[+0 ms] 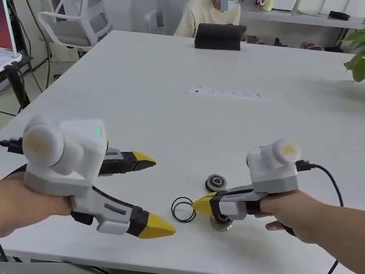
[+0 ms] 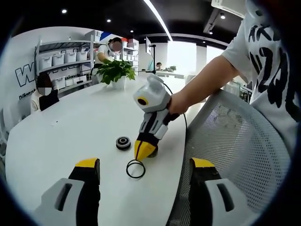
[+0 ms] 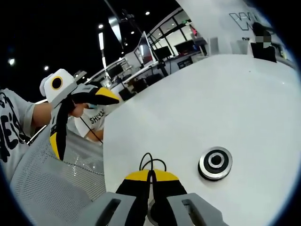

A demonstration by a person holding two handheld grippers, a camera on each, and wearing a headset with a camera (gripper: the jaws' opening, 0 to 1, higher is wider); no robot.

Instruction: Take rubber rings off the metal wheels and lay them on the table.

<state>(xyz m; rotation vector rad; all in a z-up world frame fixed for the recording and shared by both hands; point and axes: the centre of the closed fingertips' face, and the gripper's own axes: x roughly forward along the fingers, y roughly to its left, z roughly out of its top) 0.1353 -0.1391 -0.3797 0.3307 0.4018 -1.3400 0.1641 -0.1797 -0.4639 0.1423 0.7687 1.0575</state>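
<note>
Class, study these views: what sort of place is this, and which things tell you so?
Probably an open-plan office or workshop lab: a long white meeting table, a white mesh office chair, and storage bins on shelving beside a potted plant.

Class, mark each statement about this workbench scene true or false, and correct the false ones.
1. The left tool's jaws stand wide apart. True.
2. The thin black rubber ring hangs from the left tool. False: it lies flat on the white table, just ahead of the right tool's tips.
3. The right tool's jaws are closed together. True.
4. The round metal wheel sits on top of the ring. False: it lies on the table apart from the ring, beyond the right tool.
</note>
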